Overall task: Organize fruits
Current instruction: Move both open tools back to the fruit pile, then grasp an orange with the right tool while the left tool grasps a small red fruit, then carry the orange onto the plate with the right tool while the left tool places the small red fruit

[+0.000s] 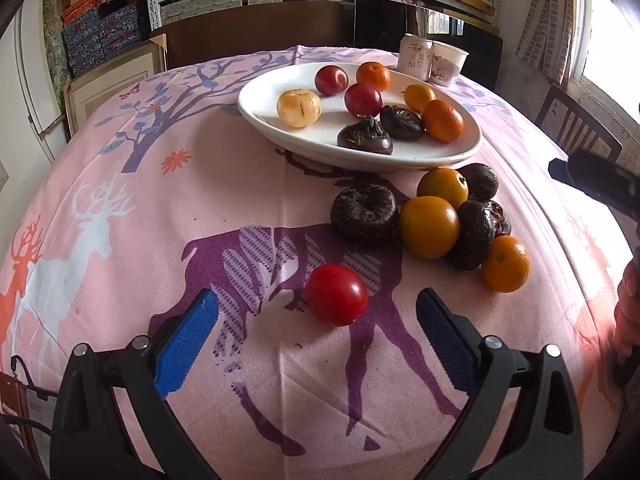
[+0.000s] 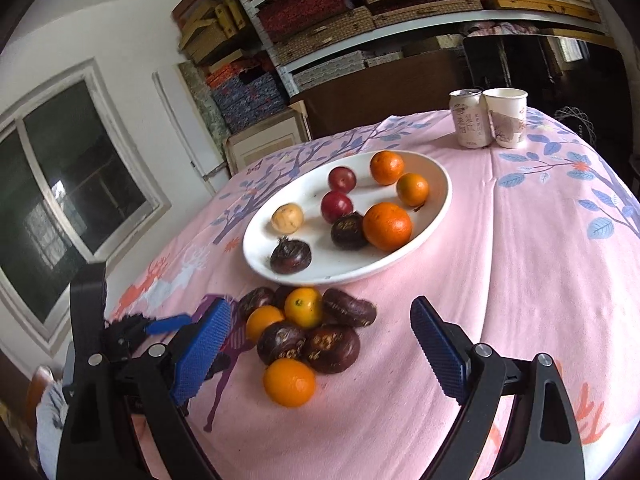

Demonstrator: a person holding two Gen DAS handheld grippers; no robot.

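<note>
With our left gripper (image 1: 316, 312) spread around the round glossy red tomato (image 1: 336, 294), we close gently, centred; the right gripper (image 2: 320, 320) hangs spread, empty, above the near pile.

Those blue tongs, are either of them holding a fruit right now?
No. The left tongs are open around the red tomato without touching it; the right tongs are open above the pile.
</note>
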